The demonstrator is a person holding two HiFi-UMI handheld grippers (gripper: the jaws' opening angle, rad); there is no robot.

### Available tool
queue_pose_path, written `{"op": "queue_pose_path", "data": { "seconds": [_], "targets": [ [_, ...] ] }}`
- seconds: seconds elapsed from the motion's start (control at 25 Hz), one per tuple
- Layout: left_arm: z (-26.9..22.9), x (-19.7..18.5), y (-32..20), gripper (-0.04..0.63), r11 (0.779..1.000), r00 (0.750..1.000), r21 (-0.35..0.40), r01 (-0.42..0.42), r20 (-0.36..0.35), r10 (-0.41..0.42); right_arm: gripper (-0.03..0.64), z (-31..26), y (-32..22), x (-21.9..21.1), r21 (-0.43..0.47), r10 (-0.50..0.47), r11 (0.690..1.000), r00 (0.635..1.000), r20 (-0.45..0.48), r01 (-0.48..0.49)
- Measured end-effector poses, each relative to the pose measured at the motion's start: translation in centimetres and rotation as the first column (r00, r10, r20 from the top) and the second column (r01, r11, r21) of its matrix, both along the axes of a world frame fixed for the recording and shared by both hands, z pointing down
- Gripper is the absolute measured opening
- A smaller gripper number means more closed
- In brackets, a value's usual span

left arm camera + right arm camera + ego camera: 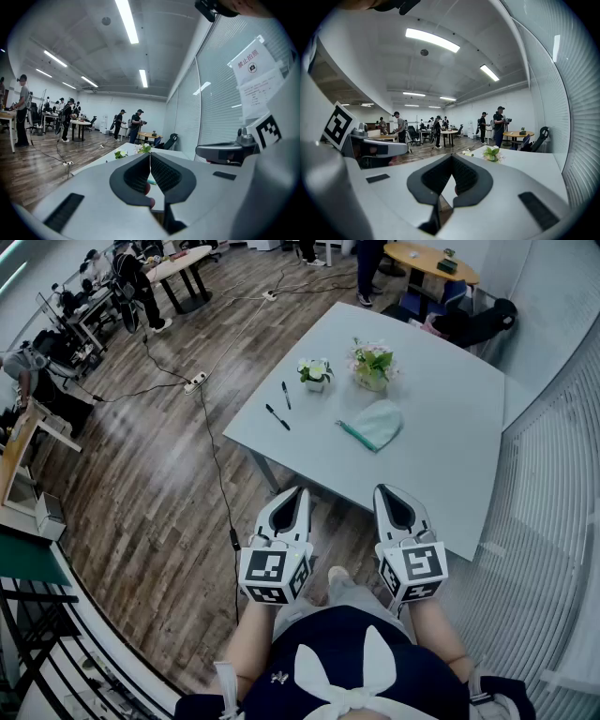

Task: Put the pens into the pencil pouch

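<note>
My left gripper (300, 493) and right gripper (388, 491) hang shut and empty, short of the table (450, 456). Pens (277, 417) lie far left, pouch (375, 424) right of them. I should open the left gripper, then straddle one pen crosswise.

- Left gripper (301, 493): pale grey shell, black ribbed pads (164, 172), black-and-white marker cube (272, 574) at its rear.
- Right gripper (382, 491): identical build.
- Navy top (314, 638), white bow (375, 652) on it.
</note>
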State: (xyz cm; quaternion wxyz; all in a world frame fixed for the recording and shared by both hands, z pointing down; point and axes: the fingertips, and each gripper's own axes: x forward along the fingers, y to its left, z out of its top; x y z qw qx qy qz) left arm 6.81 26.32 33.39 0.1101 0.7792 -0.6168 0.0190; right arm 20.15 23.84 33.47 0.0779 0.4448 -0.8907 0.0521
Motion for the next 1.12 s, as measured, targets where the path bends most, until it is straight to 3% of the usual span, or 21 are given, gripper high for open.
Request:
{"op": "queue_pose_path", "data": {
  "seconds": [0.6,0.76,0.96,1.08,1.12],
  "targets": [
    [1.0,1.1,-4.3,0.023,1.0,0.999,-0.013,0.021,0.035,-0.021,0.006,0.5,-4.4,0.2,0.003,-0.062,0.998,0.997,-0.039,0.062],
    [1.3,1.0,-5.5,0.025,1.0,1.0,-0.021,0.007,0.014,-0.007,0.01,1.1,-5.5,-0.2,-0.018,-0.098,0.995,0.994,-0.042,0.097],
    [2.1,0.2,-7.2,0.03,0.999,1.0,-0.039,0.005,0.029,-0.004,0.079,2.1,-6.8,-0.9,-0.046,-0.126,0.991,0.991,-0.051,0.123],
    [2.6,-0.3,-8.5,0.145,0.999,0.999,-0.05,-0.019,0.03,0.021,0.108,2.7,-8.1,-1.3,-0.061,-0.121,0.991,0.991,-0.061,0.117],
    [3.0,-0.5,-9.0,0.155,0.998,0.999,-0.055,-0.025,0.034,0.027,0.116,2.9,-8.6,-1.4,-0.067,-0.118,0.991,0.991,-0.064,0.114]
  ]
}}
